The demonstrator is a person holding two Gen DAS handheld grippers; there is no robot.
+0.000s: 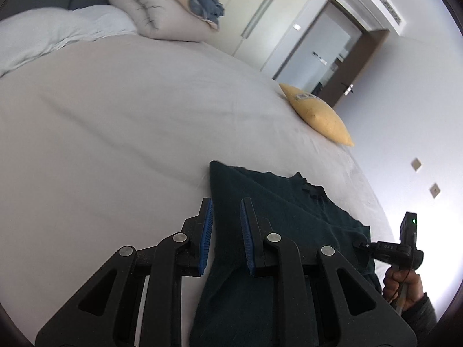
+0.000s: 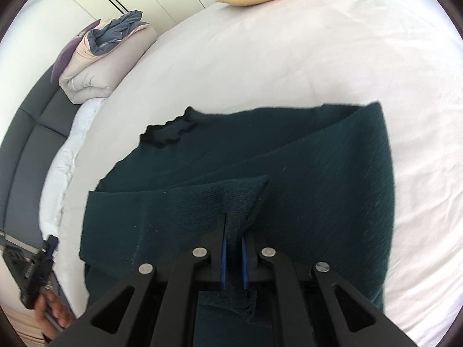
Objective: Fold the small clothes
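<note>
From the left wrist view, my left claw hangs open with nothing between its blue pads, just above the left edge of the dark green sweater. The sweater lies flat on the bed, near its front edge, well apart from the yellow pillow.

From the right wrist view, my right claw is closed on a sleeve, lifted over the body. I judge the sleeve fold is in hand; next I must lay it flat across the chest. The collar points toward the folded quilt; the long axis runs from collar to hem.
</note>
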